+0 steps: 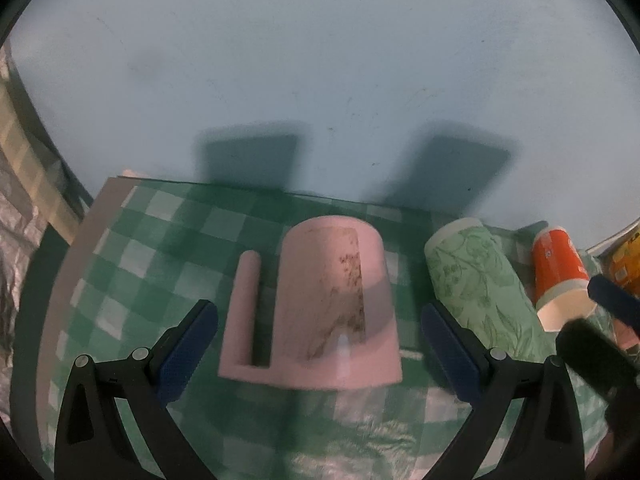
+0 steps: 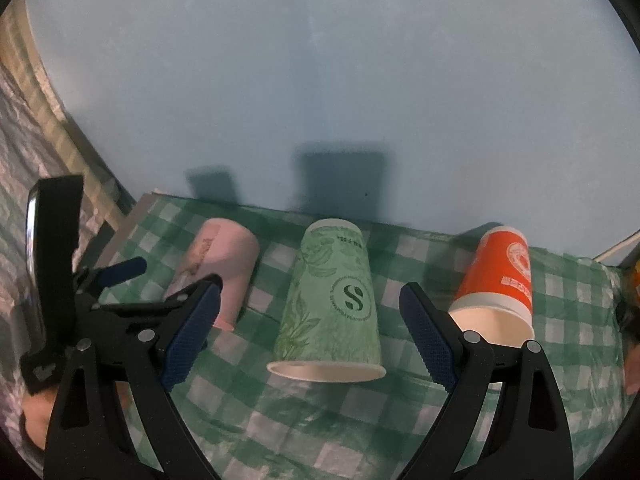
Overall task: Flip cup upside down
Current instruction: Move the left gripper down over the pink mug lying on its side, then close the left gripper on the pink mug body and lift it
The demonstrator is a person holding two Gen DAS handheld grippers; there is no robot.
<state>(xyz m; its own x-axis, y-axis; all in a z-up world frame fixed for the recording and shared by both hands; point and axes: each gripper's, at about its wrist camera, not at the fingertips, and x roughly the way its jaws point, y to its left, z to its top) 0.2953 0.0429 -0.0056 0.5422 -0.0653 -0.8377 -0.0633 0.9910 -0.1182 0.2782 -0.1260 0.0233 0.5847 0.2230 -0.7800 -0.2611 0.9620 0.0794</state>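
Three cups stand upside down in a row on a green checked cloth (image 1: 136, 248). A pink mug (image 1: 336, 304) with a handle on its left sits between the open fingers of my left gripper (image 1: 316, 344), not touched. A green leaf-print paper cup (image 2: 332, 304) sits ahead of my open right gripper (image 2: 308, 336), between its fingers, rim down. An orange paper cup (image 2: 500, 280) stands to its right. The green cup (image 1: 476, 280) and orange cup (image 1: 560, 272) also show in the left wrist view, the pink mug (image 2: 220, 264) in the right wrist view.
A pale blue wall (image 2: 320, 80) rises right behind the cloth's (image 2: 568, 320) far edge. My left gripper's body (image 2: 80, 280) shows at the left of the right wrist view. A yellow-orange object (image 1: 624, 264) sits at the far right edge. Silvery material (image 1: 16, 240) lies left of the table.
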